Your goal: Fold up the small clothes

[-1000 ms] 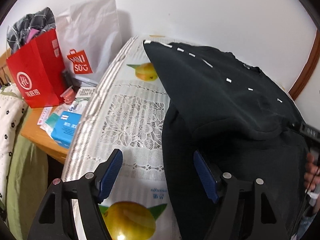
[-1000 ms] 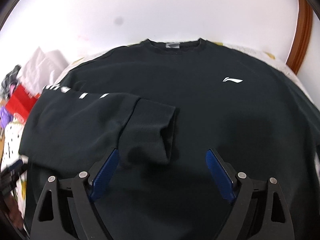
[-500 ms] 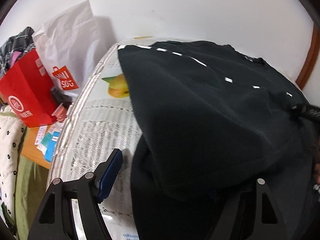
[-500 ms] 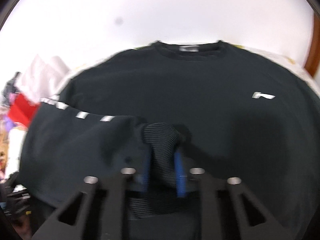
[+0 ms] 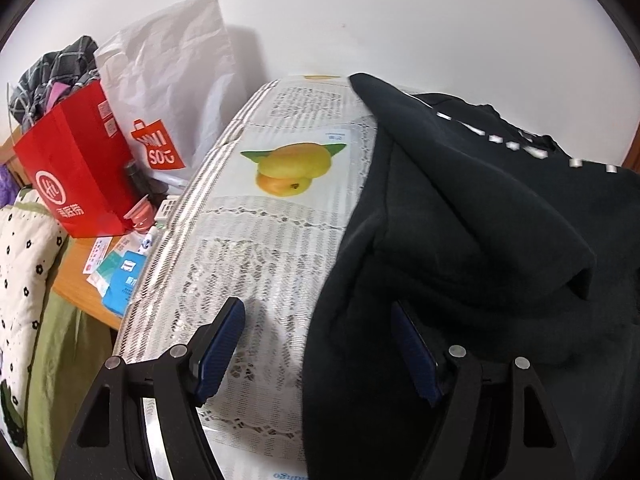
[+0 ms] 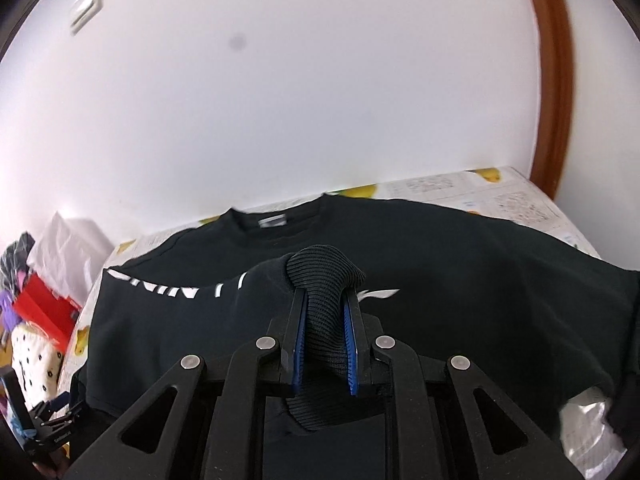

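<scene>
My right gripper [image 6: 325,336] at frame centre, blue pads pinched tight on ribbed cuff [image 6: 324,280] of black sweatshirt [image 6: 460,280]; sleeve lifted above chest. Sweatshirt spread over fruit-print tablecloth [image 5: 280,208], collar toward wall (white logo partly hidden behind cuff). My left gripper [image 5: 320,352] at lower centre, fingers wide apart, holding nothing, straddling sweatshirt's side edge. Red paper bag [image 5: 76,168], white Miniso bag [image 5: 176,92] upper left.

Black left tool [image 5: 318,350], right tool [image 6: 325,340]: blue pads, silver screws
</scene>
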`<act>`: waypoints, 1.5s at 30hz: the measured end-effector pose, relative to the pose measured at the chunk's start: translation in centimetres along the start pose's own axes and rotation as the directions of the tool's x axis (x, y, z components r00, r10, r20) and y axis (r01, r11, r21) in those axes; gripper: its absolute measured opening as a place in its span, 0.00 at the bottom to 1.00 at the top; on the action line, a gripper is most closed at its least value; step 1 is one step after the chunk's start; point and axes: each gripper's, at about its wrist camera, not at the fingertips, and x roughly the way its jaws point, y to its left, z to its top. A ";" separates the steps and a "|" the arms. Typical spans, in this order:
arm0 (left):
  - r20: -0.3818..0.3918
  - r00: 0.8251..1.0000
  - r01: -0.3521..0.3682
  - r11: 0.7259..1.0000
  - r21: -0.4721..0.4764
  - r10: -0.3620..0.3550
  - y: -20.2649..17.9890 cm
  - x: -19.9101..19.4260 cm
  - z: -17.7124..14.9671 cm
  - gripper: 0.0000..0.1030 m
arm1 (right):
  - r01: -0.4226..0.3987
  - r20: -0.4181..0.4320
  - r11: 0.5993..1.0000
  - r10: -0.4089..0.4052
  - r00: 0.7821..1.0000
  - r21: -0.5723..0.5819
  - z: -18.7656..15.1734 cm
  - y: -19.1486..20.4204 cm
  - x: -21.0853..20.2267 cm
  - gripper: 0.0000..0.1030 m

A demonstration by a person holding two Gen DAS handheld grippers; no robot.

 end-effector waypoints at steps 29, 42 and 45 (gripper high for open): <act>-0.007 0.998 0.063 0.998 0.014 -0.063 -1.5 0.6 2.7 0.17 | 0.205 -0.184 0.979 -0.198 0.963 0.018 -5.2 -8.3 3.5 0.24; -0.038 0.995 0.096 0.994 0.059 -0.094 -1.5 -3.8 -2.4 0.60 | 0.271 -0.176 0.957 -0.286 0.942 -0.104 -9.5 -7.9 -6.0 0.59; -0.058 0.992 0.115 0.991 0.063 -0.111 -1.2 -5.3 -4.7 0.60 | 0.267 -0.171 0.956 -0.285 0.943 -0.121 -11.9 -8.7 -8.8 0.65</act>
